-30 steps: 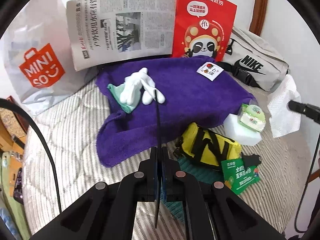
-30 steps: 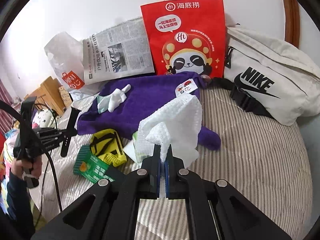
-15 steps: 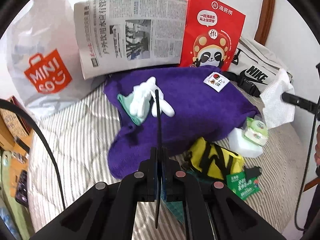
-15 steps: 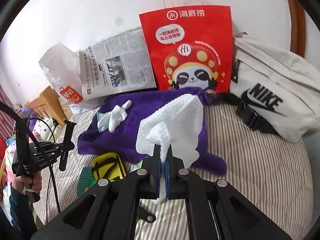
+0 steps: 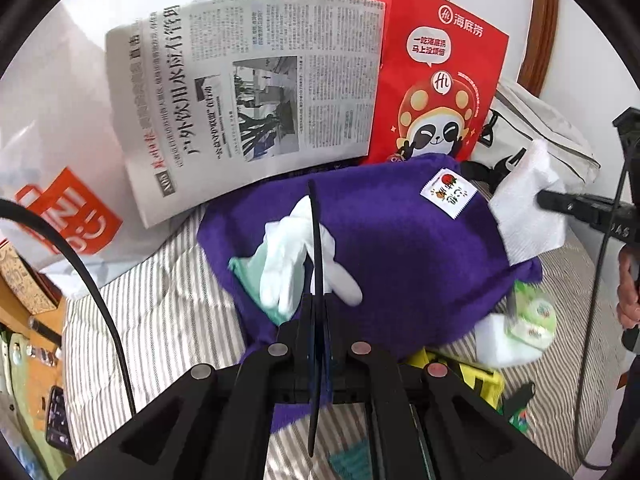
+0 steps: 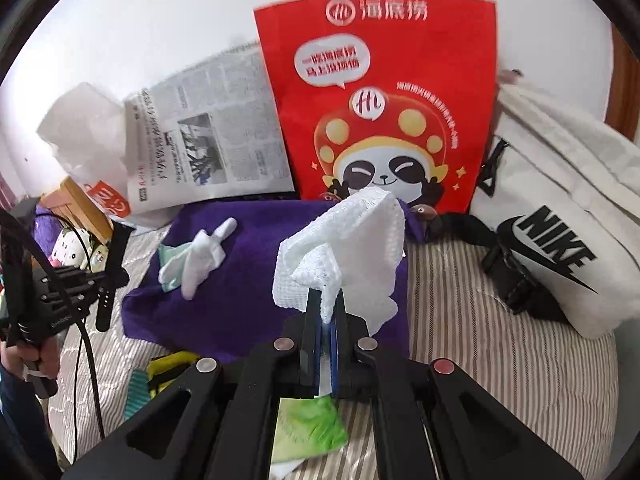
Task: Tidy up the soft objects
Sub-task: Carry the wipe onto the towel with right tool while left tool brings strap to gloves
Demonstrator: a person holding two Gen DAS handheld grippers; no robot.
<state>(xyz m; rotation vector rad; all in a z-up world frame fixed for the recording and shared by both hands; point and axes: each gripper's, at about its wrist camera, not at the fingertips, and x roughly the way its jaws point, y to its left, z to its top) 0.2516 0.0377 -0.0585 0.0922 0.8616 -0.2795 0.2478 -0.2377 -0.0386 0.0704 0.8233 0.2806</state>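
Both tongs are clenched: the left gripper (image 5: 318, 308) pinches only a thin black strap (image 5: 316, 240), and the right gripper (image 6: 326, 320) grasps a white waffle cloth (image 6: 352, 248) — lifted above the striped bed (image 6: 480, 320). From left: a white Miniso bag (image 5: 52, 152), then a newspaper (image 5: 248, 92) propped behind the purple towel (image 5: 408, 248), where a white glove (image 5: 292, 256) lies on a mint cloth (image 5: 248, 268) — then the red panda bag (image 6: 376, 96) and the Nike bag (image 6: 560, 220).
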